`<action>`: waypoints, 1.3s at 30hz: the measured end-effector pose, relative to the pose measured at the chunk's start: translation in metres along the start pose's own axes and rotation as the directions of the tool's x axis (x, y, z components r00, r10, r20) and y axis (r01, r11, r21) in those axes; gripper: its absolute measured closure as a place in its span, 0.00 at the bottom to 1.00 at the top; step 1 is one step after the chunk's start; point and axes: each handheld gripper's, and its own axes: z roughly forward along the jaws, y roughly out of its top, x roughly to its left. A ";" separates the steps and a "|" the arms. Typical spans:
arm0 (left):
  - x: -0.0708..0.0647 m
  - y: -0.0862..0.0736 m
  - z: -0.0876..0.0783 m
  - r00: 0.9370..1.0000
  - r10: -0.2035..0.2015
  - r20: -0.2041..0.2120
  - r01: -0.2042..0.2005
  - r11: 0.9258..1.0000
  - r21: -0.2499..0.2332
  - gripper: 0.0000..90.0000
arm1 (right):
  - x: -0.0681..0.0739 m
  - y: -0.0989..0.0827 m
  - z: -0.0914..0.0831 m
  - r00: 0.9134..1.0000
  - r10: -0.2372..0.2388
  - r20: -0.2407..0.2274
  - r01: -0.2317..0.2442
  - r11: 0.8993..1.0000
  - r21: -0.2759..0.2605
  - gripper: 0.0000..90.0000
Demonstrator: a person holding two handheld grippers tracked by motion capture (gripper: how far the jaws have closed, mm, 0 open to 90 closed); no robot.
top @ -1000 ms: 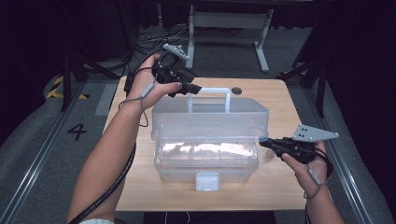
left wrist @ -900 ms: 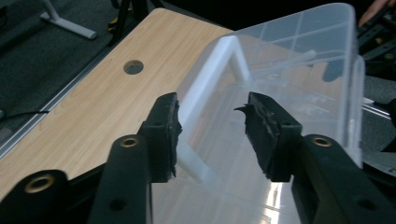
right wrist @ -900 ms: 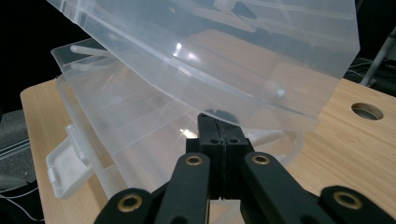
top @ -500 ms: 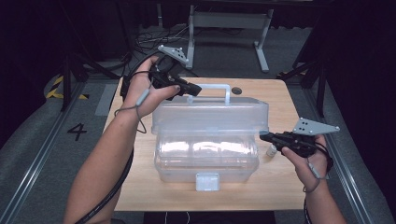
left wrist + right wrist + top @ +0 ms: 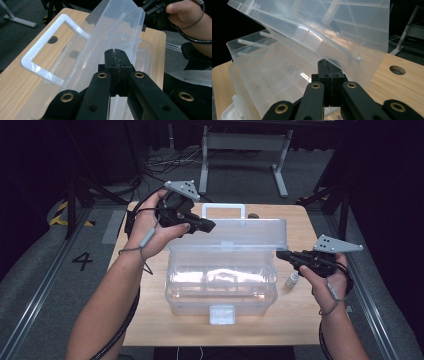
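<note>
Step in hand: opening the clear box [image 5: 220,285], which sits mid-tabletop [image 5: 295,320], latch [image 5: 222,314] at 6 o'clock. The lid [image 5: 240,234] is raised, hinged along the far edge and leaning back toward 12 o'clock, with its white handle [image 5: 223,210] behind it.

Left hand-held gripper [image 5: 207,226]: jaws clenched together, nothing between them, tip at the lid's left end near 10 o'clock of the box. In the left gripper view the closed jaws meet the lid's edge; contact looks likely, but I cannot tell whether they press or just rest.

Right hand-held gripper [image 5: 280,255]: jaws also clenched, empty, tip just beside the lid's right end at 3 o'clock. In the right gripper view the lid [image 5: 312,37] tilts over the closed jaws.

A small bottle [image 5: 292,280] lies on the tabletop at 4 o'clock of the box, by the right hand.

Judgement: lid roughly past halfway open. Next move calls for both closed tips to push evenly toward 12 o'clock until the lid rests back; uneven pushing could twist the lid or slide the box.
</note>
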 end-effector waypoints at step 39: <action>-0.008 -0.121 -0.003 0.963 -0.214 -0.165 0.194 0.973 -0.126 1.00 | -0.006 0.006 0.013 0.999 0.025 0.033 -0.023 0.997 -0.074 1.00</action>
